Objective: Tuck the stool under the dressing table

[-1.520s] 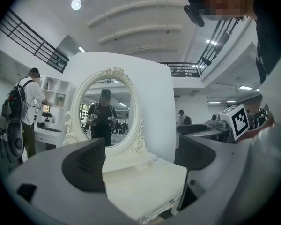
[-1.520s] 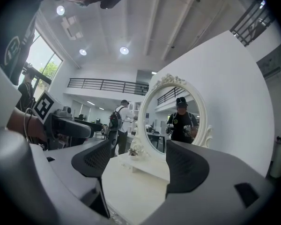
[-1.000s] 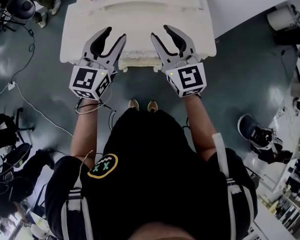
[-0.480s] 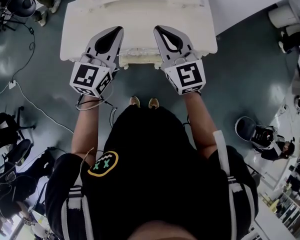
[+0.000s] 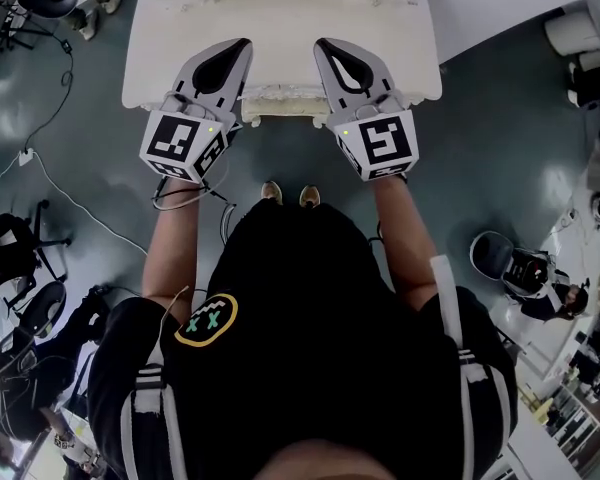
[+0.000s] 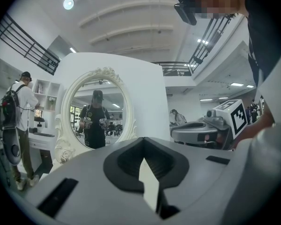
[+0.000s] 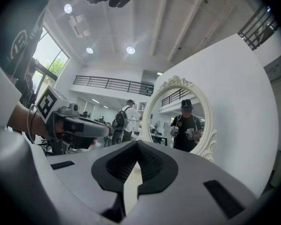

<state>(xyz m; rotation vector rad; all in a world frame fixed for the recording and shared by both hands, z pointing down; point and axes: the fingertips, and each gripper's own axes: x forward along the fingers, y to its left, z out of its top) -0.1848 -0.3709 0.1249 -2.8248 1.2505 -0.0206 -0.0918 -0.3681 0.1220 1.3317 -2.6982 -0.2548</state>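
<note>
White dressing table (image 5: pixel 280 8) at frame top; left gripper (image 5: pixel 238 50) and right gripper (image 5: pixel 325 50) closed, empty, over its edge. Stool (image 5: pixel 277 118) looks tucked; next, withdraw.

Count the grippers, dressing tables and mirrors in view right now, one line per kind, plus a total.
Grey two-jaw grippers with marker cubes, both shut and empty: 2 (left gripper, right gripper)
White dressing table: 1
Oval mirror in ornate white frame: 1
Total: 4

L gripper (image 6: pixel 143 145), jaws together, faces oval mirror (image 6: pixel 96 110) on white panel (image 6: pixel 147 86); R gripper (image 6: pixel 179 131) at right.
</note>
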